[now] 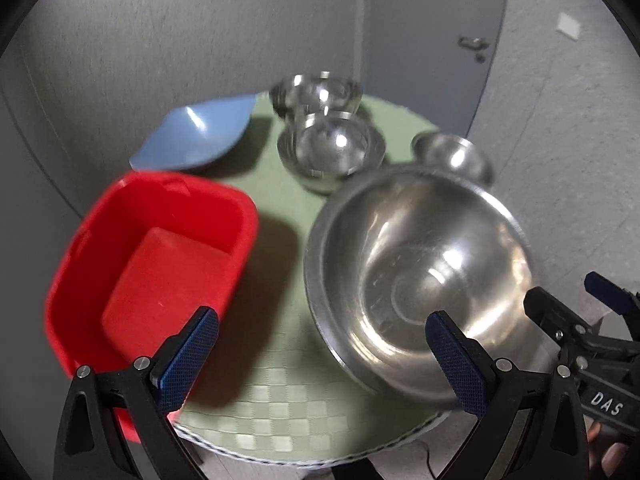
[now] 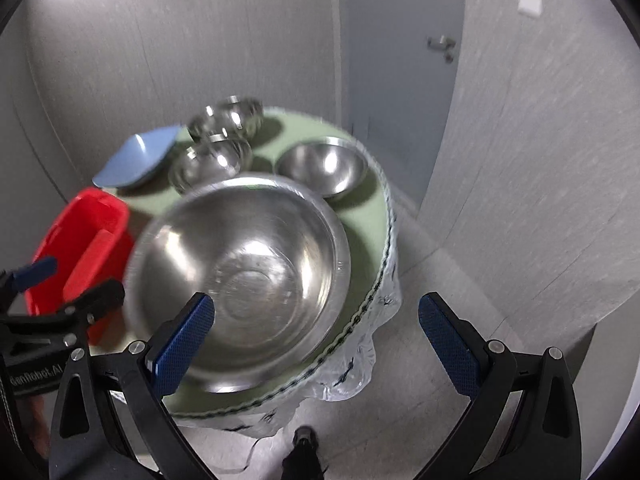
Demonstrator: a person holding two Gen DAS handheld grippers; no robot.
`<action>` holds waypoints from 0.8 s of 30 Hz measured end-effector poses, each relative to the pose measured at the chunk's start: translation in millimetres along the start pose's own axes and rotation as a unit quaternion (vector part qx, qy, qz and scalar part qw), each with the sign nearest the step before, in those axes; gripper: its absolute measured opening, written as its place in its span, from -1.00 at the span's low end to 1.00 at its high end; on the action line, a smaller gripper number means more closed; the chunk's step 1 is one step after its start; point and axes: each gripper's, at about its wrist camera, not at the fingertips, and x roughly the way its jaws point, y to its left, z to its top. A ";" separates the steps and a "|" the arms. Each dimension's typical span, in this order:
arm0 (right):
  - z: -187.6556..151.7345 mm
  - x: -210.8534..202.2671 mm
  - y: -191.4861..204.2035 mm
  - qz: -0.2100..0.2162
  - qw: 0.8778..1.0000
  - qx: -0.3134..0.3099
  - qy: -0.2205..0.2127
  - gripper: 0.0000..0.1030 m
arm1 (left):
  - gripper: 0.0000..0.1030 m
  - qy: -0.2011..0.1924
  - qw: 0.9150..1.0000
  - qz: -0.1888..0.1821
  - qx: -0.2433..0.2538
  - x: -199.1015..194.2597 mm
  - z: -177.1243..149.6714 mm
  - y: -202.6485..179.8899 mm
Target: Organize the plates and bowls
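A large steel bowl point(image 1: 416, 276) point(image 2: 240, 272) sits at the near right of a round green-matted table point(image 1: 276, 400). Behind it stand three smaller steel bowls: one at the right point(image 1: 452, 156) point(image 2: 324, 168), one in the middle point(image 1: 332, 148) point(image 2: 208, 160) and one at the back point(image 1: 316, 92) point(image 2: 228, 116). A blue dish point(image 1: 192, 136) point(image 2: 136, 156) lies at the back left. A red tub point(image 1: 156, 264) point(image 2: 80, 248) stands at the left. My left gripper point(image 1: 324, 348) is open above the table's near edge. My right gripper point(image 2: 316, 340) is open, its left finger over the large bowl's near rim.
A grey door point(image 1: 424, 40) point(image 2: 396, 60) with a handle is behind the table, with textured walls on both sides. Clear plastic sheeting point(image 2: 352, 360) hangs off the table's right edge above the floor. A dark object point(image 2: 302, 452) lies on the floor below.
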 end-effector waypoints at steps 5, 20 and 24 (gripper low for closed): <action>7.5 39.8 -16.4 0.030 0.998 0.009 0.045 1.00 | 0.84 0.031 0.999 -0.023 -0.023 33.7 10.2 -5.6; 13.6 84.1 -23.9 0.136 0.984 0.019 0.109 -0.60 | -0.34 0.062 0.996 -0.041 -0.043 87.5 18.1 16.7; 12.2 81.2 -29.5 0.132 0.985 0.015 0.110 -0.65 | -0.62 0.050 0.996 -0.056 -0.043 72.5 15.4 18.3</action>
